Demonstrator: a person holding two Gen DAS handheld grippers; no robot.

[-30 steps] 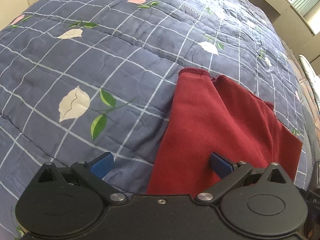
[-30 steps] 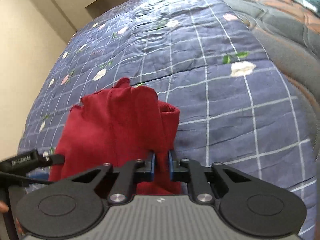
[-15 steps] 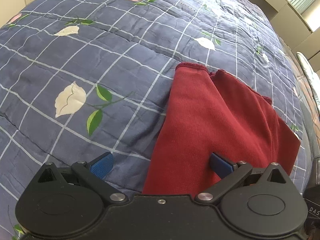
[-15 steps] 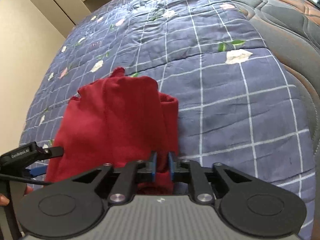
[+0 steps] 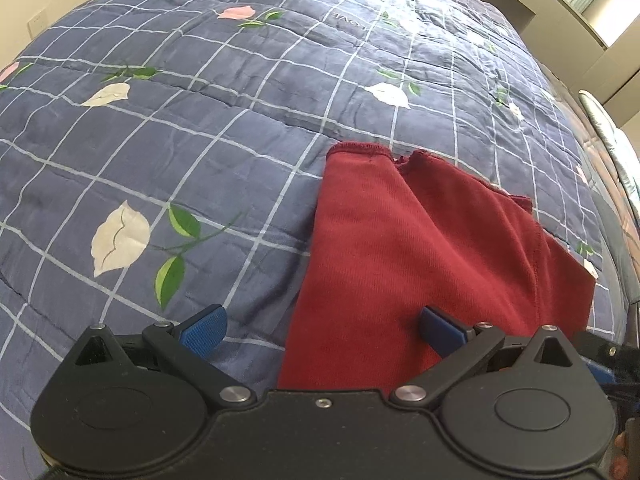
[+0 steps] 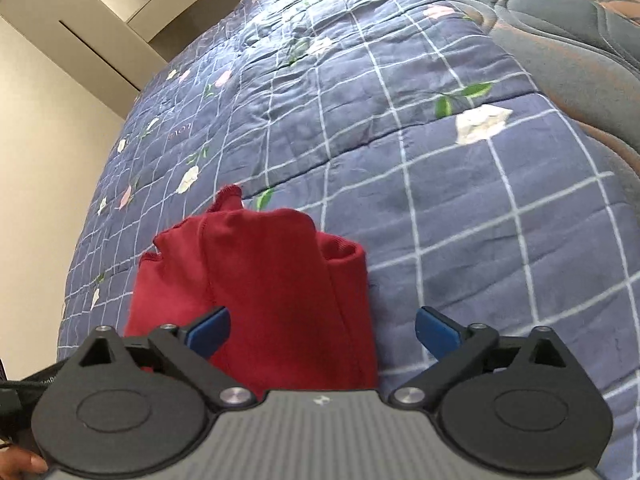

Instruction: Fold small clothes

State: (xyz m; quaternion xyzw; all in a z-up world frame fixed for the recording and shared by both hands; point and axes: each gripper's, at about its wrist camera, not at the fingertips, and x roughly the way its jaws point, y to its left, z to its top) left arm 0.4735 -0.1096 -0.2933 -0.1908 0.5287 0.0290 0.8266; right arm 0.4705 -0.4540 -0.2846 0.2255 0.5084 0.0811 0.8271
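Observation:
A dark red garment (image 5: 420, 264) lies folded on a blue checked quilt (image 5: 220, 128) with leaf and flower prints. My left gripper (image 5: 322, 326) hovers open over the garment's near left edge, one blue pad over the quilt and the other over the cloth. In the right wrist view the same red garment (image 6: 260, 280) lies flat under my right gripper (image 6: 322, 330), whose jaws are opening wide; the cloth lies below and between the blue pads (image 6: 210, 330), and neither presses on it.
The quilt (image 6: 440, 200) covers most of the bed. A grey and brown padded cover (image 6: 560, 40) lies along the bed's right side. Cream walls and cabinets (image 6: 60, 140) stand behind. A fingertip (image 6: 20, 464) shows at the lower left corner.
My right gripper, shut on the garment's near edge before, has opened wide and let it go. The right camera view has shifted and rolled slightly. The left gripper stays open.

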